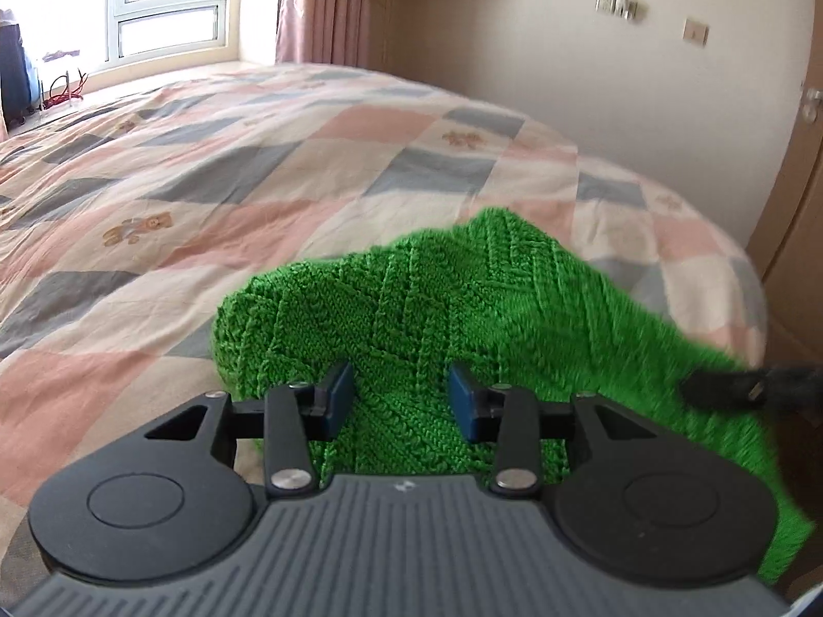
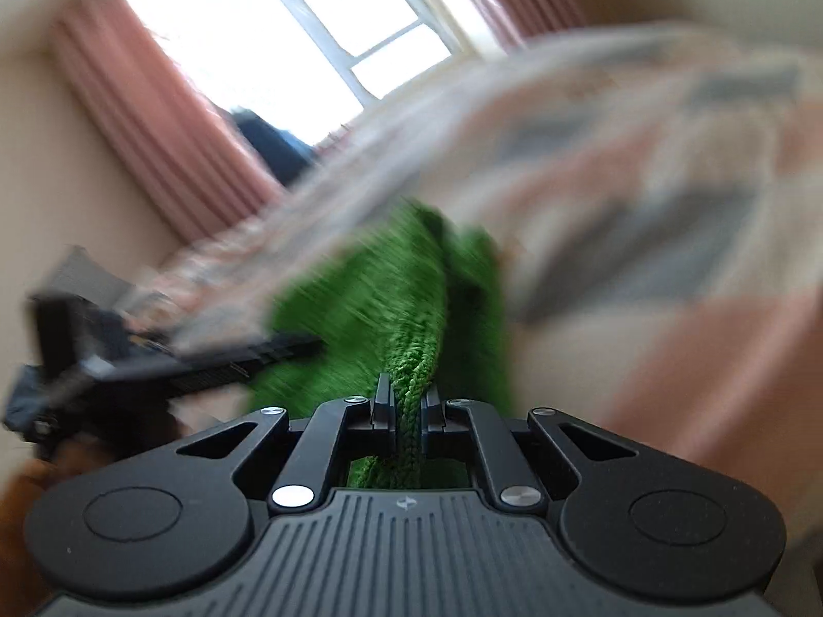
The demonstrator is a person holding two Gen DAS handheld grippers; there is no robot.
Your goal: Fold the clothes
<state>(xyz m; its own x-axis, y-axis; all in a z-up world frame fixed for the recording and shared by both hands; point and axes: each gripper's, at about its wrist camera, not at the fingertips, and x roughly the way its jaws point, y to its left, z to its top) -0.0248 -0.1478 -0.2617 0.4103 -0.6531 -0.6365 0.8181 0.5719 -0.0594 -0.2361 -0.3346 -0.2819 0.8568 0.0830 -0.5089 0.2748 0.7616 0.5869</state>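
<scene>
A bright green knitted garment (image 1: 437,308) lies bunched on the bed near its front edge. My left gripper (image 1: 402,401) hovers open just over it; its blue pads (image 1: 339,398) stand wide apart with knit showing between and beneath them. In the right wrist view, which is blurred by motion, my right gripper (image 2: 409,409) is shut on a raised edge of the green garment (image 2: 411,308), and the fabric runs away from the jaws in a ridge. The right gripper shows as a dark blur (image 1: 740,385) at the garment's right side, and the left gripper (image 2: 154,365) appears blurred on the left.
The bed carries a quilt (image 1: 257,164) in pink, grey and cream checks with small bear prints. A window (image 1: 164,0) and pink curtains (image 1: 324,5) stand beyond it. A beige wall with switches (image 1: 617,5) and a wooden door (image 1: 802,236) are at the right.
</scene>
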